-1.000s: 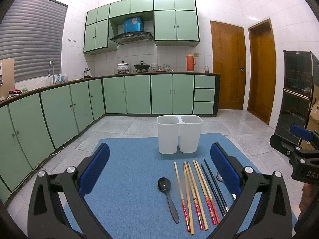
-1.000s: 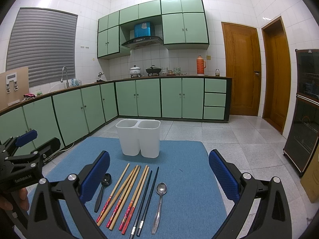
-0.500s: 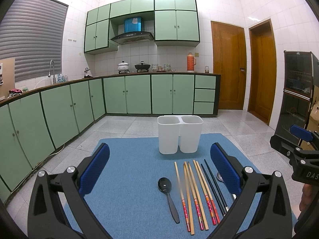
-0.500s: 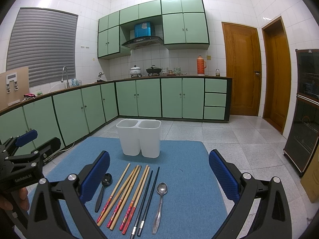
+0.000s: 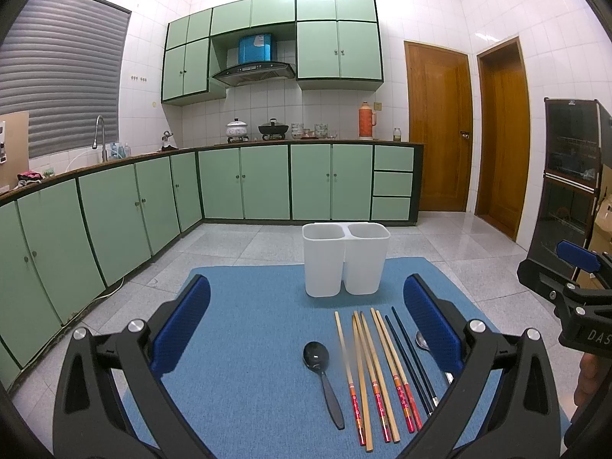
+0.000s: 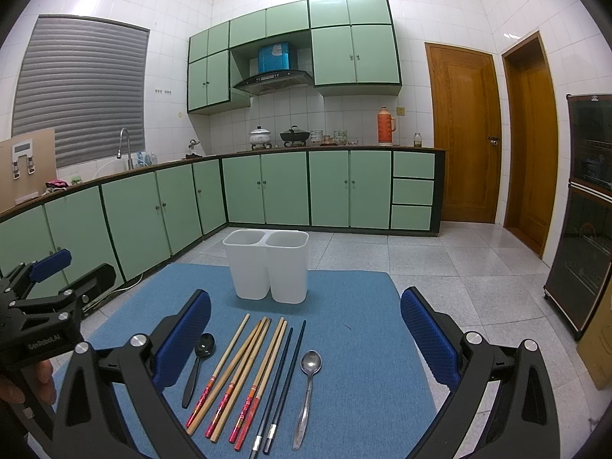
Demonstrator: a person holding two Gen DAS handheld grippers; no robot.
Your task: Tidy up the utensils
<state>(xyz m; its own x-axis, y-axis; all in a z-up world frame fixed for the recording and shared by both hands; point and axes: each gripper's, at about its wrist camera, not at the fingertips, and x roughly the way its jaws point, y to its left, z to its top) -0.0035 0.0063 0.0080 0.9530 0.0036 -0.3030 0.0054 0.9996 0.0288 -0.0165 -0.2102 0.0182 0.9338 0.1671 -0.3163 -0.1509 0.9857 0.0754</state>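
Note:
A white two-compartment holder [image 5: 345, 262] [image 6: 268, 264] stands empty at the far side of a blue mat [image 5: 248, 344] [image 6: 363, 344]. In front of it lie a black spoon [image 5: 322, 375] [image 6: 197, 363], several wooden chopsticks with red ends [image 5: 373, 367] [image 6: 244, 371], a black pair of chopsticks [image 5: 409, 355] [image 6: 285, 378] and a steel spoon [image 6: 307, 386] [image 5: 422, 341]. My left gripper [image 5: 306, 321] hovers open above the mat near the black spoon. My right gripper [image 6: 306, 329] is open over the chopsticks and steel spoon. Neither holds anything.
Green kitchen cabinets [image 5: 114, 214] run along the left and back, with pots on the counter. Two wooden doors [image 6: 493, 137] are at the right, beside a dark glass cabinet [image 6: 585, 206]. A hand [image 6: 23, 382] holds the left gripper handle. Tiled floor surrounds the mat.

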